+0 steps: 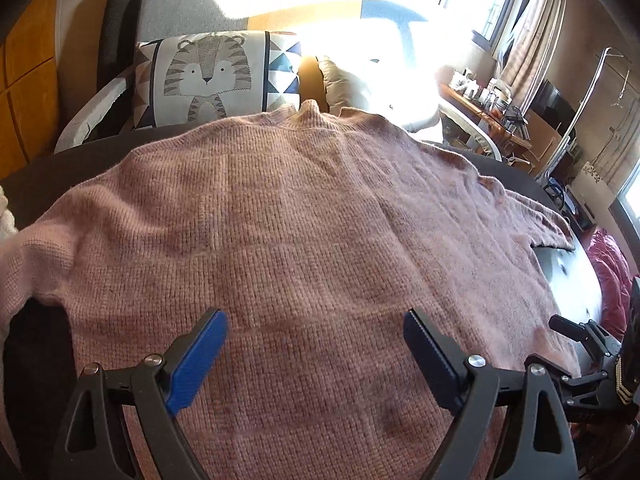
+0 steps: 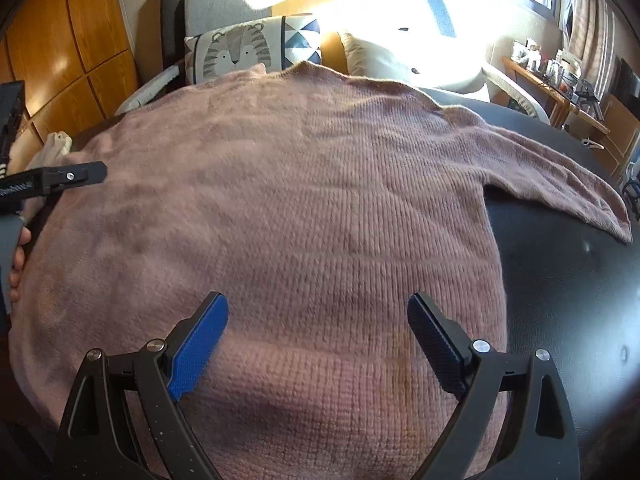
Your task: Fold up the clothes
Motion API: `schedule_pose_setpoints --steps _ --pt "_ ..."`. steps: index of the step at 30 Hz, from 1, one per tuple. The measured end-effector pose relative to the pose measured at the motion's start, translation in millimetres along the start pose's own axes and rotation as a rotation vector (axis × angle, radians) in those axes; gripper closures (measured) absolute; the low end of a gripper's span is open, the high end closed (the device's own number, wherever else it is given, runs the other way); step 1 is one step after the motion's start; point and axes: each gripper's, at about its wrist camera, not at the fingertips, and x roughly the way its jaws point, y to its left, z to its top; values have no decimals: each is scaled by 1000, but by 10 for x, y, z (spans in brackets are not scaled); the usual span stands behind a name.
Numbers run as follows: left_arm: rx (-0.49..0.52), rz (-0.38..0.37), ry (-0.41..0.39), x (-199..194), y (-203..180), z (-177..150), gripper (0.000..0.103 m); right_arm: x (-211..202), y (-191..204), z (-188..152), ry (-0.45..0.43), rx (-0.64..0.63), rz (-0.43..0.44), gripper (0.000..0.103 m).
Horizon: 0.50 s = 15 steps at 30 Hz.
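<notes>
Now the big pink knitted sweater (image 1: 304, 216) lies spread flat across the dark round table (image 2: 560, 280), sleeves out, ready for folding. Left gripper (image 1: 316, 344) and right gripper (image 2: 318, 330) hover over its hem, jaws wide apart, nothing gripped.

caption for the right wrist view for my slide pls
Right tool open above a pink knit sweater spread flat on a dark table, one sleeve extended.
</notes>
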Motion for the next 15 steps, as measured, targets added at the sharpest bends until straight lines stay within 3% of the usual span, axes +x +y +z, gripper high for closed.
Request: schedule_pose_setpoints --steps 3,8,12,15 --pt "-10 12 -2 81 60 227 10 30 33 384 -18 -37 -14 10" --pt "-13 75 -2 390 143 565 6 416 61 974 6 -5 28 10" --pt "-25 126 29 712 267 621 6 834 27 1106 54 -13 49 10" --pt "58 180 5 775 270 500 6 1098 -128 1005 99 -21 38 8"
